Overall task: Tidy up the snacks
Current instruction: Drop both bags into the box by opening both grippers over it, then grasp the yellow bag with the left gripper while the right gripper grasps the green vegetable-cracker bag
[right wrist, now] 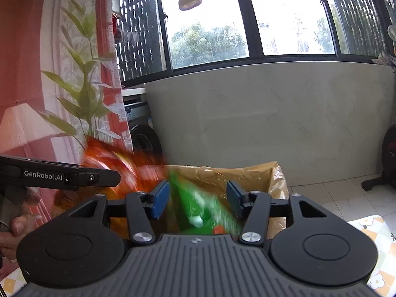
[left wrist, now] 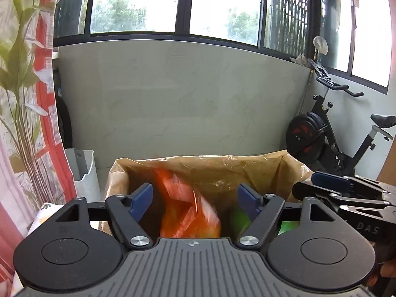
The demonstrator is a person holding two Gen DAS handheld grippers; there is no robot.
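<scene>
A box lined with a brown plastic bag (left wrist: pixel 210 165) stands in front of both grippers; it also shows in the right wrist view (right wrist: pixel 235 173). My left gripper (left wrist: pixel 195 199) is open, and a blurred orange snack packet (left wrist: pixel 188 205) sits loose between its jaws, over the box opening. My right gripper (right wrist: pixel 198 199) is open, and a blurred green snack packet (right wrist: pixel 200 208) sits loose between its jaws, over the same box. The orange packet (right wrist: pixel 118 163) and the left gripper's body (right wrist: pixel 64 175) show at the left in the right wrist view. A green packet (left wrist: pixel 238 219) shows in the left wrist view.
A grey wall (left wrist: pixel 185 99) under windows lies behind the box. A white bin (left wrist: pixel 85 170) stands at the left by a red curtain (left wrist: pixel 47 99). An exercise bike (left wrist: pixel 329 133) stands at the right. A patterned cloth (right wrist: pixel 376 247) covers the surface at the lower right.
</scene>
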